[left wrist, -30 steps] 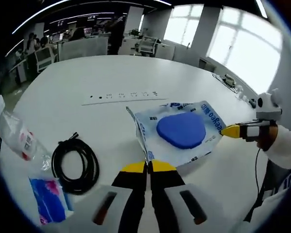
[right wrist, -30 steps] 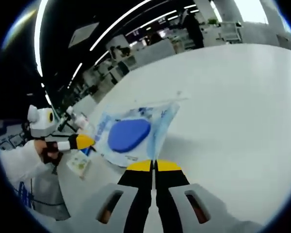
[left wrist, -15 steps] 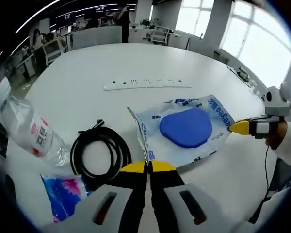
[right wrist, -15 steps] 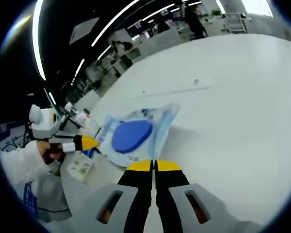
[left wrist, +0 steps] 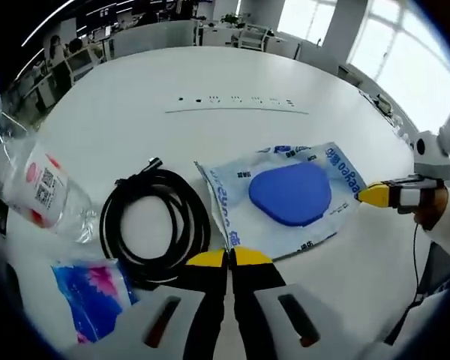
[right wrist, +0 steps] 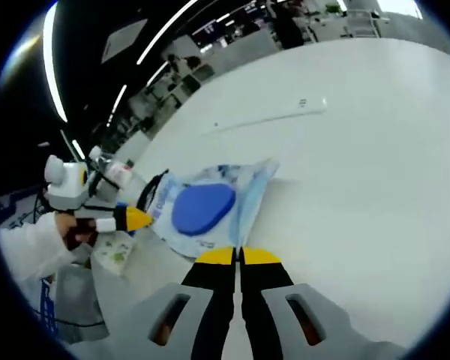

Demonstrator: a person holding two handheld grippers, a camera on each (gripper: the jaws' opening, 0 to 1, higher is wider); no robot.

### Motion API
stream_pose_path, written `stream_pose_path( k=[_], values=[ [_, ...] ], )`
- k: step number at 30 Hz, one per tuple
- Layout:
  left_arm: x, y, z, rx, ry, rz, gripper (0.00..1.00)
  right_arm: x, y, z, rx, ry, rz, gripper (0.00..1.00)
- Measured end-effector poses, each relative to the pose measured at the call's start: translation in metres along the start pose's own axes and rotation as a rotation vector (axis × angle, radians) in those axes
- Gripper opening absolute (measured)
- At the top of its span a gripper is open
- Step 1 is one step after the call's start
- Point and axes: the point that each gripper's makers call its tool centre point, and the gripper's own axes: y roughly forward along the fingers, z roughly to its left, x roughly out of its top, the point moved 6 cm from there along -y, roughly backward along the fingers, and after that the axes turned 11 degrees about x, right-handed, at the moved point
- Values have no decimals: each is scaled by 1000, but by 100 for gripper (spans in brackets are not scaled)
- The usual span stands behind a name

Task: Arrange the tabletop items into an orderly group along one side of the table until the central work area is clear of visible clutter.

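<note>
A clear plastic bag with blue print holding a blue pad (left wrist: 285,196) is stretched between both grippers. My left gripper (left wrist: 229,257) is shut on its near edge. My right gripper (left wrist: 371,195) comes in from the right, pinching the far corner. In the right gripper view my right gripper (right wrist: 238,256) is shut on the bag (right wrist: 206,210), and the left gripper (right wrist: 139,218) holds the opposite corner. A coiled black cable (left wrist: 161,225) lies just left of the bag. A clear water bottle (left wrist: 37,191) and a blue-pink packet (left wrist: 90,296) lie further left.
A white power strip (left wrist: 236,103) is set into the round white table (left wrist: 135,90) beyond the bag; it also crosses the right gripper view as the strip (right wrist: 270,118). A person's white sleeve (right wrist: 30,247) is behind the left gripper. Office desks stand beyond the table.
Both grippers have carried the bag across the table towards the cable, which now lies right beside it. The bottle and packet look nearer. Both jaws stayed shut.
</note>
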Motion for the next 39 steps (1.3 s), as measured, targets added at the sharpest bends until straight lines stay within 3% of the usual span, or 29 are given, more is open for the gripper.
stream_pose_path(
  k=[10,14,17,22,24,27,29,31,33,36,39],
  values=[
    [-1,3,0,30,-29,21,0,-7,2,-1,-7,28,2,0],
    [-1,2,-2,59,-6,12,0,-8,2,0,-13,-1,21,0],
    [1,-2,-1,74,-30,-3,2,-7,-1,0,-30,-34,42,6],
    [3,-13,-3,80,-31,-25,21,-3,-9,4,-44,-86,6,30],
    [6,-20,-4,85,-24,-53,30,-1,-14,8,-38,-101,-9,33],
    [14,-32,-7,55,-35,-128,44,3,-23,17,-11,-137,-50,38],
    [18,-43,-15,-24,-29,-193,53,2,-31,23,-3,-151,-59,41],
    [22,-55,-19,-49,-32,-274,71,1,-38,30,21,-147,-72,45],
    [20,-68,-21,-36,-6,-294,82,0,-44,38,39,-178,-84,51],
    [16,-84,-18,6,17,-310,90,-4,-55,48,43,-245,-87,58],
    [12,-103,-11,51,18,-349,98,-12,-66,56,46,-250,-86,66]
  ],
)
